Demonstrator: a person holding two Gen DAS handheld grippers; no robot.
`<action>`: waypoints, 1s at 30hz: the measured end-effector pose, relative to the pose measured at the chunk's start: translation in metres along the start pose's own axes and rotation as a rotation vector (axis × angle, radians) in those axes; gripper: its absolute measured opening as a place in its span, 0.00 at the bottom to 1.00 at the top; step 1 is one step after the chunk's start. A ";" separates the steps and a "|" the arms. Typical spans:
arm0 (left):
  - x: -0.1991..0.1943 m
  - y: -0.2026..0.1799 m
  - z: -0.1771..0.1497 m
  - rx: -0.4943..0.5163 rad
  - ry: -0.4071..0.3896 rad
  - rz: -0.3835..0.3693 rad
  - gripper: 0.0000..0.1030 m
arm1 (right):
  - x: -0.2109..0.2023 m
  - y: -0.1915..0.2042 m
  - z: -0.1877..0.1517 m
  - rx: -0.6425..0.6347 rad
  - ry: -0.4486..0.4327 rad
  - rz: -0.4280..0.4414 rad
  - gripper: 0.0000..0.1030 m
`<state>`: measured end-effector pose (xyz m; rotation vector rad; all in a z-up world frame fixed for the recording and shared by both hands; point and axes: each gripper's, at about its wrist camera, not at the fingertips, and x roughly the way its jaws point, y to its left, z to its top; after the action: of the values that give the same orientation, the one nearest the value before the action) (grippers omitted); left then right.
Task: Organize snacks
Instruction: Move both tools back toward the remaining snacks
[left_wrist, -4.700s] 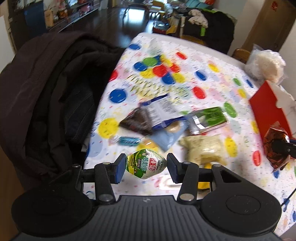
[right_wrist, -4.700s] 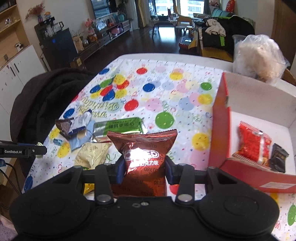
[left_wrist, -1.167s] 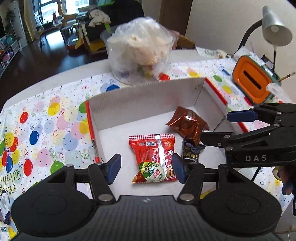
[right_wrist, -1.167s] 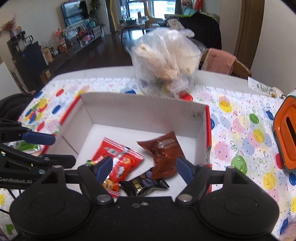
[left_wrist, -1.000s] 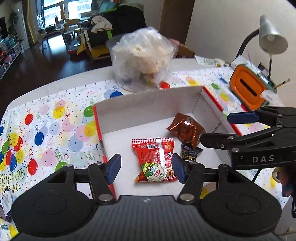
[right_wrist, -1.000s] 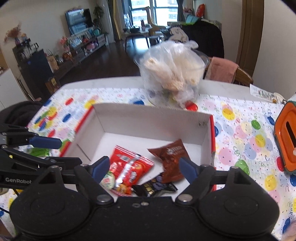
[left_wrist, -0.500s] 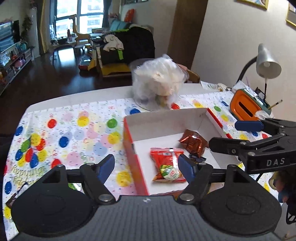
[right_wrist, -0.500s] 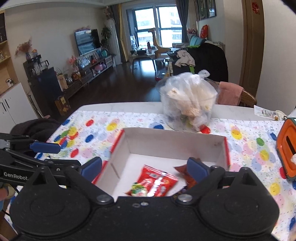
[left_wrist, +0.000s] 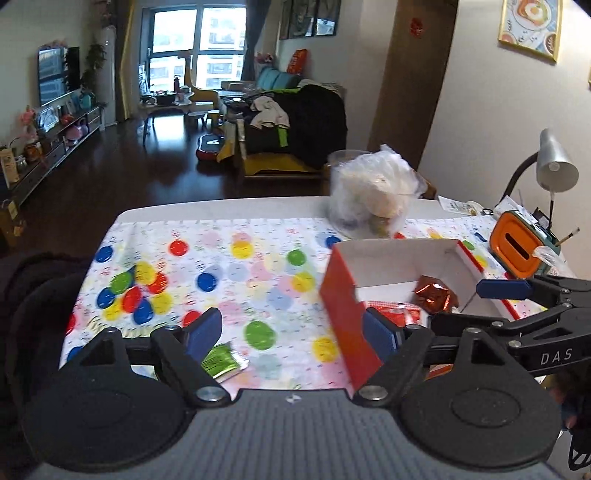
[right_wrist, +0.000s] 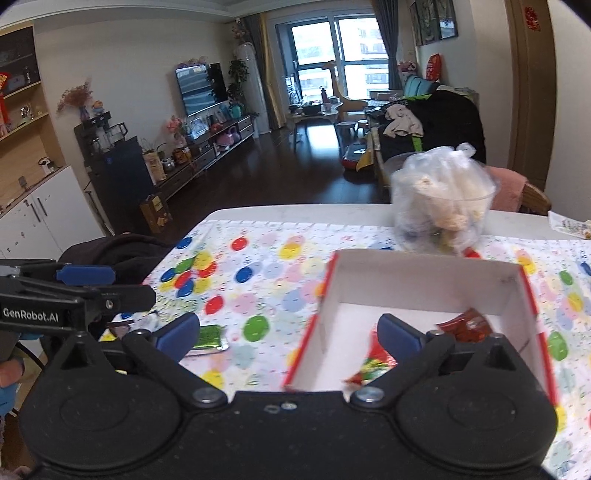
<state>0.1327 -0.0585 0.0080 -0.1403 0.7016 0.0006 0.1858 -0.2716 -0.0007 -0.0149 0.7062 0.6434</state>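
Note:
A cardboard box (left_wrist: 343, 306) (right_wrist: 424, 280), red outside and white inside, stands on the balloon-print tablecloth. In it lie a red packet (left_wrist: 402, 314) (right_wrist: 373, 360) and a brown foil packet (left_wrist: 436, 295) (right_wrist: 467, 326). A green packet (left_wrist: 221, 360) (right_wrist: 208, 336) lies on the cloth left of the box. My left gripper (left_wrist: 291, 330) hovers over the cloth by the box's left wall, jaws opening, nothing between them. My right gripper (right_wrist: 288, 332) hangs above the box's near left corner, jaws opening wide and empty.
A clear bowl wrapped in a plastic bag (left_wrist: 373, 192) (right_wrist: 439, 195) stands behind the box. An orange container (left_wrist: 517, 251) and a desk lamp (left_wrist: 554, 166) are at the far right. A dark coat (right_wrist: 114, 251) hangs off the table's left side.
Both grippers have drawn back and up from the box and shifted left, so the box sits smaller and to the right. Both pairs of jaws have spread wider.

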 end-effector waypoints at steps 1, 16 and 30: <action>-0.002 0.008 -0.002 -0.005 0.003 0.004 0.81 | 0.002 0.006 -0.002 0.000 0.007 0.005 1.00; -0.008 0.140 -0.043 -0.052 0.090 0.099 0.81 | 0.061 0.092 -0.025 -0.054 0.155 0.072 1.00; 0.036 0.231 -0.081 -0.092 0.208 0.062 0.81 | 0.138 0.156 -0.044 -0.141 0.336 0.065 0.98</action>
<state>0.0972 0.1579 -0.1059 -0.2087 0.9136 0.0789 0.1526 -0.0802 -0.0882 -0.2350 0.9868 0.7613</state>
